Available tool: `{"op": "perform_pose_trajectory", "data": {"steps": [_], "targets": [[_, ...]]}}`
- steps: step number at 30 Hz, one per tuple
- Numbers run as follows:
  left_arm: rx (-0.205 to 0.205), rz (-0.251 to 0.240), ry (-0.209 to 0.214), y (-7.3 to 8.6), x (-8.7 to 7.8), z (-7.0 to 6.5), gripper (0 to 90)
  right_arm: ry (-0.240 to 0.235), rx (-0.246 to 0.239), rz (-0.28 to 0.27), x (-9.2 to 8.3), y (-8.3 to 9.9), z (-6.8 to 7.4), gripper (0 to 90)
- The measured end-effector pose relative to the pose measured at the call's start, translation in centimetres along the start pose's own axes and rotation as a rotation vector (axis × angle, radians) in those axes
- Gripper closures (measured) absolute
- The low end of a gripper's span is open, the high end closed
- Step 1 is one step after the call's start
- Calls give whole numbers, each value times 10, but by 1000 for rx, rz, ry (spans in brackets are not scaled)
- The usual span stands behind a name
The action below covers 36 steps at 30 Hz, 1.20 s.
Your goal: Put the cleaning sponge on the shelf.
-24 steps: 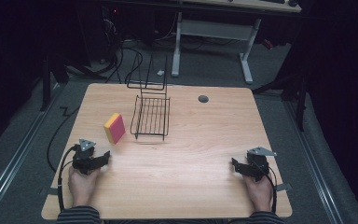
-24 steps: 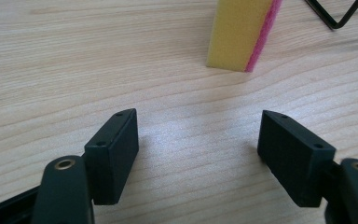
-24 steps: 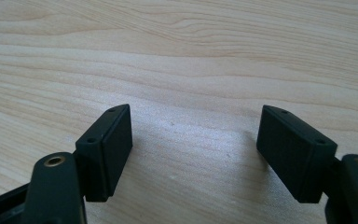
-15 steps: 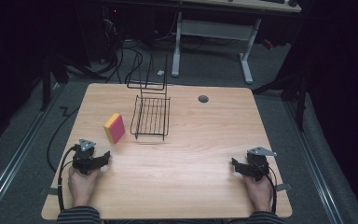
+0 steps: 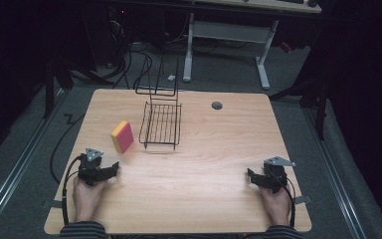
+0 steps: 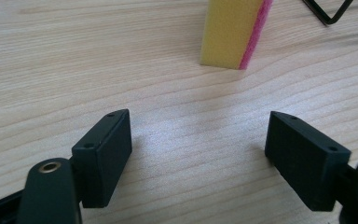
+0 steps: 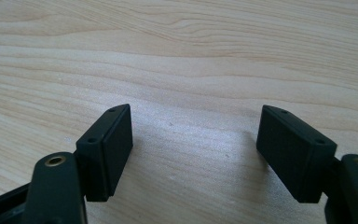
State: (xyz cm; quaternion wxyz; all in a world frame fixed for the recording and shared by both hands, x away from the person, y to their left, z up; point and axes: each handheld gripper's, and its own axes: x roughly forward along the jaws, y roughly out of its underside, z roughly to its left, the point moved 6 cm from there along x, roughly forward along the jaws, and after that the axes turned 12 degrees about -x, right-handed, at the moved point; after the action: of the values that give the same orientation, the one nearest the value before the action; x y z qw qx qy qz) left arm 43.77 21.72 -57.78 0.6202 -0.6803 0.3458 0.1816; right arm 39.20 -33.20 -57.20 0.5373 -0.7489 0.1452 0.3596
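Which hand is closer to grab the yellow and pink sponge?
The left. The left gripper sits just below the sponge, with open jaws pointing at it across bare table. The right gripper is far off on the other side, beyond the wire rack.

Colours on the table

The sponge (image 5: 122, 136) is showing a yellow face and a pink side, the wire rack (image 5: 161, 124) is looking black, the table (image 5: 209, 164) is displaying pale wood grain, and both sleeves (image 5: 82, 230) are showing dark stripes.
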Motion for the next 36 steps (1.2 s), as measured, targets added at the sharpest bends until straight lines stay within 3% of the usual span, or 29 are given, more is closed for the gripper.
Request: {"op": "perform_pose_trajectory", "data": {"steps": [6,20,25,27,36], "targets": [[-5,2,15,0,0,0,215,0,-1,0,0,0,0,271],[-74,-36,87,-2,-16,-6,215,-3,-3,0,0,0,0,270],[-65,-46,101,-3,-22,-11,212,-6,0,2,0,0,1,269],[-72,-37,138,-4,-28,-16,221,-6,-2,1,0,0,1,270],[-49,-92,143,-16,-43,-31,229,-6,-2,1,0,0,1,269]]}}
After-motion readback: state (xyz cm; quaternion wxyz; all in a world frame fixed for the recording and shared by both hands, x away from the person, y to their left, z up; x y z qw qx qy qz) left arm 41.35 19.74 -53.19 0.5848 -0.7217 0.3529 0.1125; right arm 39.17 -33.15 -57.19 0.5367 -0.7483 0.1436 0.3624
